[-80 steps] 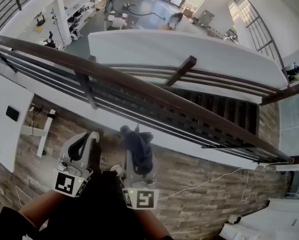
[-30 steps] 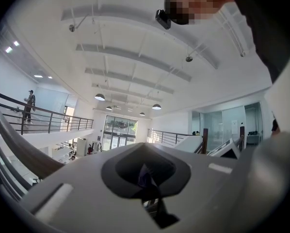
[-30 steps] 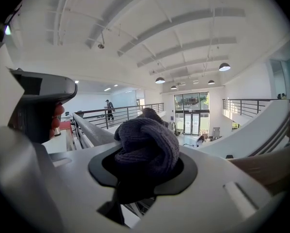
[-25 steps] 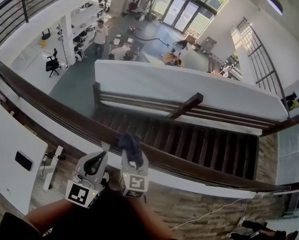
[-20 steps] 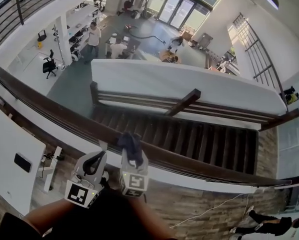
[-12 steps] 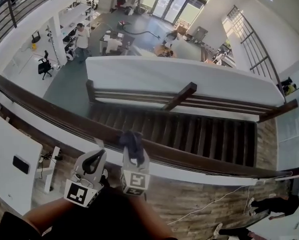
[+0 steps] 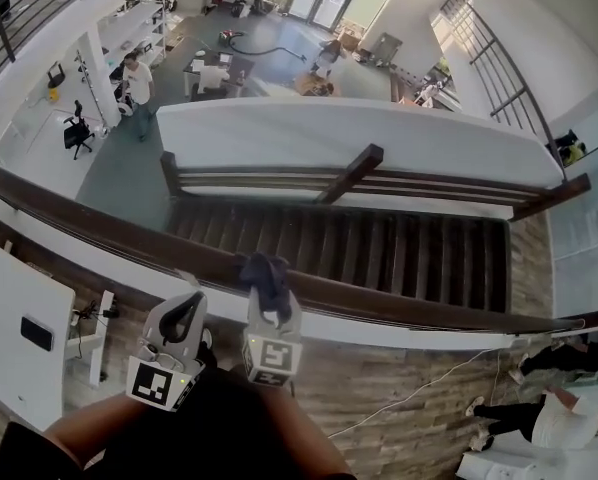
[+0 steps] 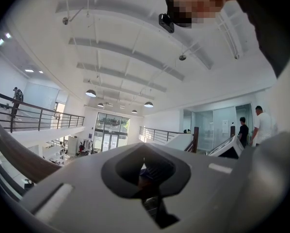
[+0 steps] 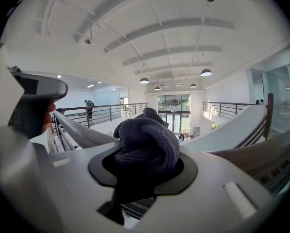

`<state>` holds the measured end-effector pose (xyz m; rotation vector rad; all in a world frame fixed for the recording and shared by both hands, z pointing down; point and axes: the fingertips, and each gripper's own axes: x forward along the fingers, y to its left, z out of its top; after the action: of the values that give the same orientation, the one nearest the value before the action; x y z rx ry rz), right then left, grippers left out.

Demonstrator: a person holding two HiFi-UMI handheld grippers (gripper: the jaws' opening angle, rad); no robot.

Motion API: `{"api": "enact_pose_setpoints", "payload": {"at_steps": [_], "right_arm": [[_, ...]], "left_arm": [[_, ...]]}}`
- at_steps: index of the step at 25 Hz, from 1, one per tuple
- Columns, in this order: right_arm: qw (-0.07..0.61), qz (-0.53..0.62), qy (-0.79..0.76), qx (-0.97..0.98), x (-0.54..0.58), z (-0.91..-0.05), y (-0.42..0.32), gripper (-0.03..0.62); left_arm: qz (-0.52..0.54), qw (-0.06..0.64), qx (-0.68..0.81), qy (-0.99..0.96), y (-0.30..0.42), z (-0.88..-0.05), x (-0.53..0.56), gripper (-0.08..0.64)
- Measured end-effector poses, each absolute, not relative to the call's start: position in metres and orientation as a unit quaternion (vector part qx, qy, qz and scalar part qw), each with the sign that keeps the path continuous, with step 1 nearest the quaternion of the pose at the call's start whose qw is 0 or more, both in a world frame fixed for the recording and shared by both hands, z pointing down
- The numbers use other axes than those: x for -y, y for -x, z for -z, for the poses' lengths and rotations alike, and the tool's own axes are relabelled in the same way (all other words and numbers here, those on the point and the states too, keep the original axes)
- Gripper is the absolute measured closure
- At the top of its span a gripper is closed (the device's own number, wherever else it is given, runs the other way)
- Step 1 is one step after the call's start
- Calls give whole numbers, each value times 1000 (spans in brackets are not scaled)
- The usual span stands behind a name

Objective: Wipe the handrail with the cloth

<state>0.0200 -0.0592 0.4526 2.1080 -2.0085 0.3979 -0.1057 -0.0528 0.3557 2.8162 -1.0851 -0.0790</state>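
Dark cloth [image 7: 264, 271], pinched in the right gripper [image 7: 267, 293] fingers, has come up onto the handrail [image 7: 409, 313]; wiping may start. Left gripper [image 7: 191, 304] fingers pressed together.

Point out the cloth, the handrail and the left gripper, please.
cloth [image 9: 147, 140], right gripper view: the middle of the dark knitted bundle.
handrail [image 7: 109, 223], head view: its dark top surface, left stretch.
left gripper [image 7: 189, 303], head view: midway between its fingertips.
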Motion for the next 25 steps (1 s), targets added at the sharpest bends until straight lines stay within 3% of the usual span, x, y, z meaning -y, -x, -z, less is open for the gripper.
{"api": "enact_pose_setpoints", "payload": {"at_steps": [25], "right_arm": [[93, -152, -731, 659, 15, -453, -91, 445]], "left_arm": [[12, 71, 330, -941, 37, -360, 21, 560]]}}
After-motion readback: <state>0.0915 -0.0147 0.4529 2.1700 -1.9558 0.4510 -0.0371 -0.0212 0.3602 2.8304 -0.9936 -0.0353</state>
